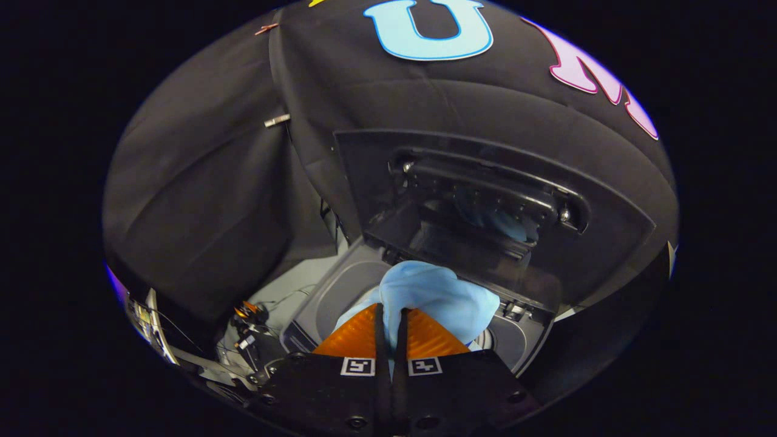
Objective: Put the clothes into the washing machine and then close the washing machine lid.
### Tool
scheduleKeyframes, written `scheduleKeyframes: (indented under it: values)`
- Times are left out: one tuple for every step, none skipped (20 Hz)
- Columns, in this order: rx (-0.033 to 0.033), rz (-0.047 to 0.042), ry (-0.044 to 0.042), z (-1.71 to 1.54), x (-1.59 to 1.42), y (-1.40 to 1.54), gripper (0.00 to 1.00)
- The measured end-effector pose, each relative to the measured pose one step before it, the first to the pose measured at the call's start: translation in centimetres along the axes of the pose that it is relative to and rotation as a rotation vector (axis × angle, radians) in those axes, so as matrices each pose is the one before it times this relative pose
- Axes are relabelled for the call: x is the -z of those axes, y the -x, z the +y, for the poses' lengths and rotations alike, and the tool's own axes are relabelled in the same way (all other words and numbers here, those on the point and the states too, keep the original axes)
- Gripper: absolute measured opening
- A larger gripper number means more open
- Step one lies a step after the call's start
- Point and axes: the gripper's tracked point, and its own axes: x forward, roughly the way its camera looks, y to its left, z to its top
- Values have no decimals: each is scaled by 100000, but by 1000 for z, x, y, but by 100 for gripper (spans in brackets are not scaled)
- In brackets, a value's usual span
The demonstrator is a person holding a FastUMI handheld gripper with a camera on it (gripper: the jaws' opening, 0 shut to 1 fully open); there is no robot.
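Gripper [391, 315]: orange fingers [358, 337] pressed nearly together, pinching the light blue cloth [434, 297] between them.
Cloth: bunched just ahead of the fingertips, hanging over the washer's open top.
Washer [340, 291]: grey top-loader below and beyond the fingers, its opening partly hidden by the cloth.
Lid [473, 206]: raised, standing upright behind the opening; its dark glass reflects a blue patch.
Wall [200, 200]: black fabric behind the washer.

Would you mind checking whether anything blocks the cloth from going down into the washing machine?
Nothing visible does. The gripper is shut on the light blue cloth, right over the washing machine opening, and the lid stands raised behind it.
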Motion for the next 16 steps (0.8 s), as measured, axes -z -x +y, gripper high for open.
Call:
scheduleKeyframes:
  values:
    - [1033,2471,836,-111,639,-259,9]
    - [428,2349,-257,-82,656,-388,9]
    - [237,2078,-789,-139,420,-140,9]
    - [-32,1612,-1028,-94,350,-100,9]
    - [-275,1664,-831,57,340,-104,9]
    - [327,755,287,-162,251,-756,12]
    - [804,900,959,-309,156,-18,15]
    - [290,572,1249,3,226,-161,15]
    - [-240,-393,772,281,-40,246,18]
    - [-891,-1679,412,328,-396,76,21]
    - [-1197,-2475,1173,306,-562,328,39]
    - [318,-2622,1401,103,-524,439,57]
    - [550,-2741,1415,-104,-405,-94,75]
    - [-59,-1579,373,-2,-360,251,93]
    - [-1348,-1355,-156,268,-274,162,93]
    - [-2066,-1550,-718,432,-509,140,97]
